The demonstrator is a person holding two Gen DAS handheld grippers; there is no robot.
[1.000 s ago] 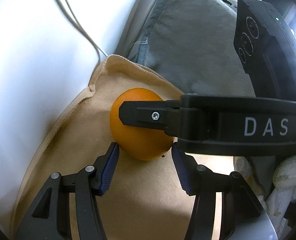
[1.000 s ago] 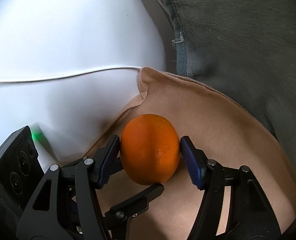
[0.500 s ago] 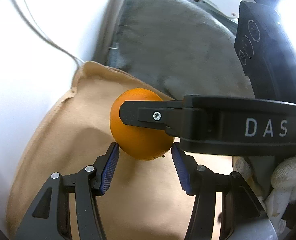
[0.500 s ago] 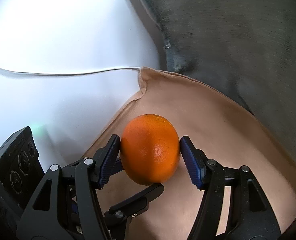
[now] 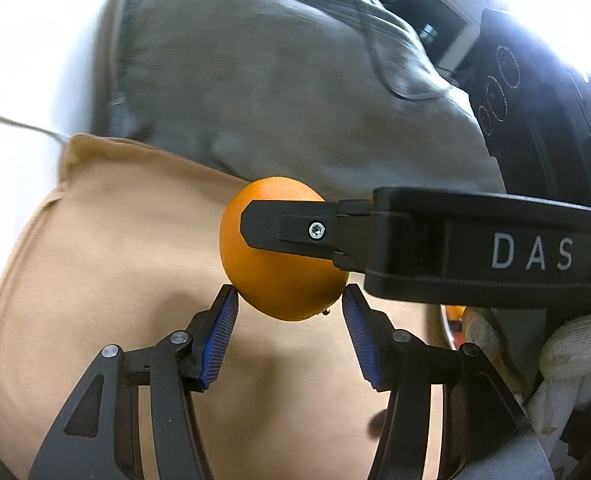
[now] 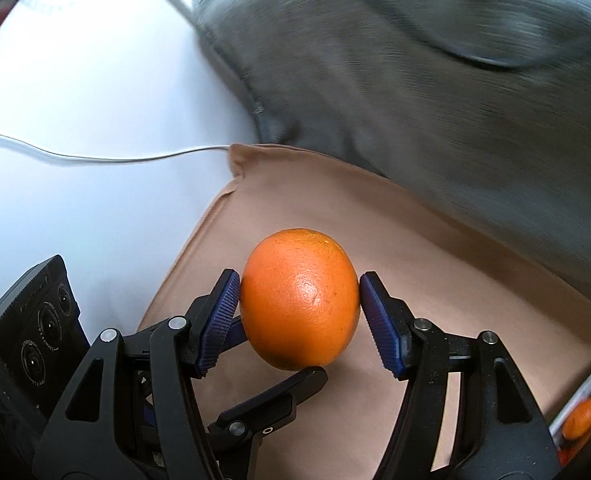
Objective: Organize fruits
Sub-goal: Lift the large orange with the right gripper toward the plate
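Left wrist view: the orange [image 5: 283, 268] sits just ahead of the left gripper [image 5: 289, 320], whose jaws stand apart beneath it; contact uncertain. The right gripper crosses from the right.

Right wrist view: right gripper [image 6: 299, 308] clamped on the orange [image 6: 299, 300], long axis upright, above the tan cushion [image 6: 455, 280].

Orange [image 5: 279, 280] in right gripper [image 5: 295, 236], above tan cushion [image 5: 115, 260], left gripper [image 5: 289, 332] jaws flanking.

Round orange [image 6: 299, 300] aloft, seemingly gripped.
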